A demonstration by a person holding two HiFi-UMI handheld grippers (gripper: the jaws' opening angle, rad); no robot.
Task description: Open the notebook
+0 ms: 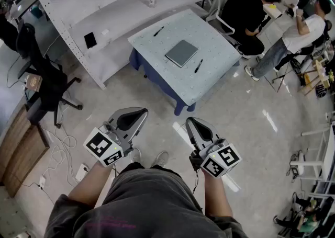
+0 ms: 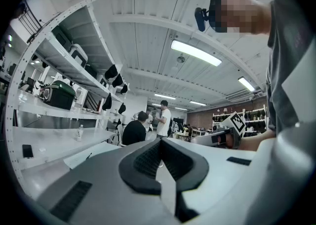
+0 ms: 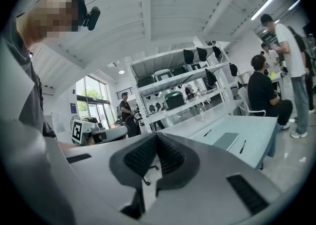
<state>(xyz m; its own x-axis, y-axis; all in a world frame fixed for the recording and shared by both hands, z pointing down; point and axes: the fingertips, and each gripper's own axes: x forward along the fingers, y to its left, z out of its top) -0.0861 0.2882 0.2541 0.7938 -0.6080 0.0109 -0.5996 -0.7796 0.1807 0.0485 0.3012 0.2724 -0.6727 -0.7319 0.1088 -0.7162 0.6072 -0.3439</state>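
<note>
Holding left tongs [image 1: 132, 118] and right tongs [image 1: 196, 128] fully closed, empty, lower centre, probably just carried at waist. Leaving notebook [image 1: 181, 53] closed, flat on bench [image 1: 217, 48], upper centre, well apart; needs approach first.

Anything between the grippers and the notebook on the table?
Nothing visible. Only open floor separates the left gripper and right gripper from the table. The notebook lies closed with nothing on top.
</note>
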